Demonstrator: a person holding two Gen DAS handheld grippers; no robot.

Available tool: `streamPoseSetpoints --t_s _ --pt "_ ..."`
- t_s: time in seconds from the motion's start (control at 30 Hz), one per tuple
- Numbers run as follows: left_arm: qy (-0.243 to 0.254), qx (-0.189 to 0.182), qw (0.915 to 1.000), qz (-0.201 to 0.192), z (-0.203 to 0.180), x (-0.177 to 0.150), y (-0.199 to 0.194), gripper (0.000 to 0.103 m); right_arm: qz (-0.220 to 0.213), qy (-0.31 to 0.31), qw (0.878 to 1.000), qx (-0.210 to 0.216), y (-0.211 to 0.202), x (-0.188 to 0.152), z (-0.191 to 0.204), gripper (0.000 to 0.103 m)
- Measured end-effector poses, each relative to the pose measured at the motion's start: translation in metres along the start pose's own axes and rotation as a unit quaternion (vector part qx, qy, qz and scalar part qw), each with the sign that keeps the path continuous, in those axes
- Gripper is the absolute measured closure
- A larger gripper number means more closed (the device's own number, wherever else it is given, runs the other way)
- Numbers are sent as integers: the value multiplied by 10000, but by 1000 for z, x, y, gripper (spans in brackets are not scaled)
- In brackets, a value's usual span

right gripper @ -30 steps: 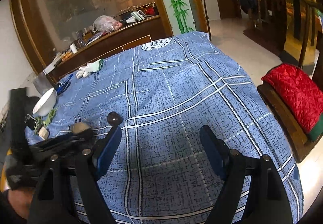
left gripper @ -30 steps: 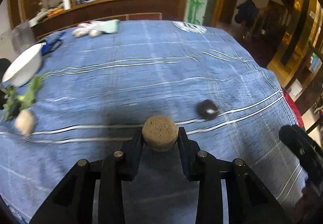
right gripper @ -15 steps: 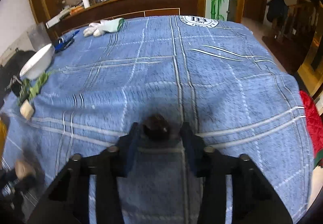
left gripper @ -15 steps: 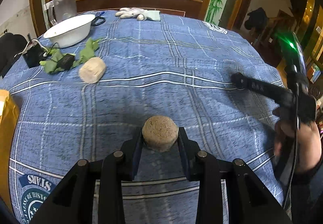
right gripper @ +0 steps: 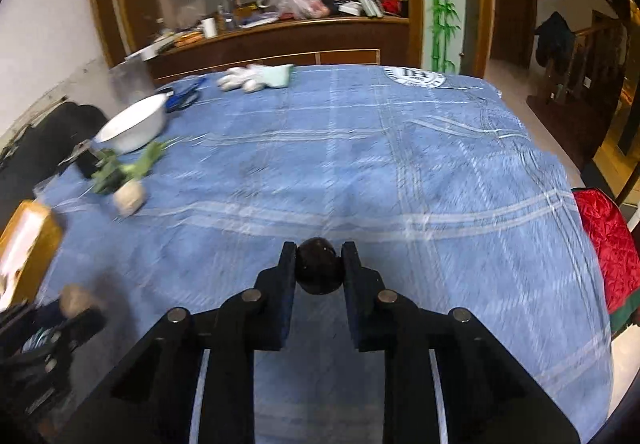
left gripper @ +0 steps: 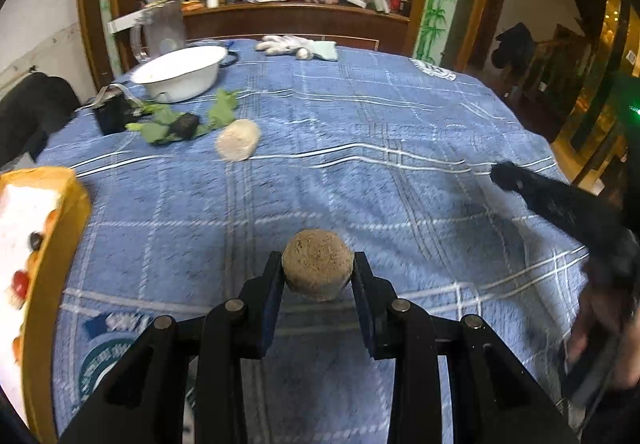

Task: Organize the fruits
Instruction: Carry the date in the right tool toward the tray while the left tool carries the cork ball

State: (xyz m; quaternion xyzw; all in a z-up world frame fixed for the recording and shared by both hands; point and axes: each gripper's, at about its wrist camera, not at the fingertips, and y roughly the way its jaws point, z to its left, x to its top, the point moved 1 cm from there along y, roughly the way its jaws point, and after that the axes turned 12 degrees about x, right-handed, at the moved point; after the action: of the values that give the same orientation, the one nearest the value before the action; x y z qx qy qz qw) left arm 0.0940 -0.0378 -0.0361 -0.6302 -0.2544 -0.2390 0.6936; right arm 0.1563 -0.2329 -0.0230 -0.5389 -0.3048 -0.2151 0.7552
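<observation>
With the left gripper (left gripper: 318,276) clamped on a brown fruit (left gripper: 317,264) and the right gripper (right gripper: 319,268) on a dark fruit (right gripper: 319,266), either round fruit, pinched only at the jaw tips, could slip forward.

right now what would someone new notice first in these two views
Each gripper is shut on a fruit above the blue plaid tablecloth: the left gripper clamps a rough tan round fruit, and the right gripper a small dark glossy fruit. Next, at the far left of the table, a white bowl stands behind green leaves and a pale fruit lying on the cloth.
</observation>
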Motion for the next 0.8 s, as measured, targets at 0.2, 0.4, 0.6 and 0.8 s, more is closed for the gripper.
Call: streamPoseSetpoints --t_s 0.2,0.4,0.6,0.8 --pt "-109 338 9993 -66 20 -21 -14 70 -24 -9 9988 494 -25 -47 56 79" --pt "-163 616 9979 -74 35 -40 -21 70 13 -164 9973 719 -29 -82 91 79" --pt "-203 722 9971 -125 42 -47 -27 70 -28 -330 9970 706 -33 -89 104 79" --pt "-182 776 9967 -120 42 -51 -24 70 -74 -335 9970 696 -34 -91 104 79"
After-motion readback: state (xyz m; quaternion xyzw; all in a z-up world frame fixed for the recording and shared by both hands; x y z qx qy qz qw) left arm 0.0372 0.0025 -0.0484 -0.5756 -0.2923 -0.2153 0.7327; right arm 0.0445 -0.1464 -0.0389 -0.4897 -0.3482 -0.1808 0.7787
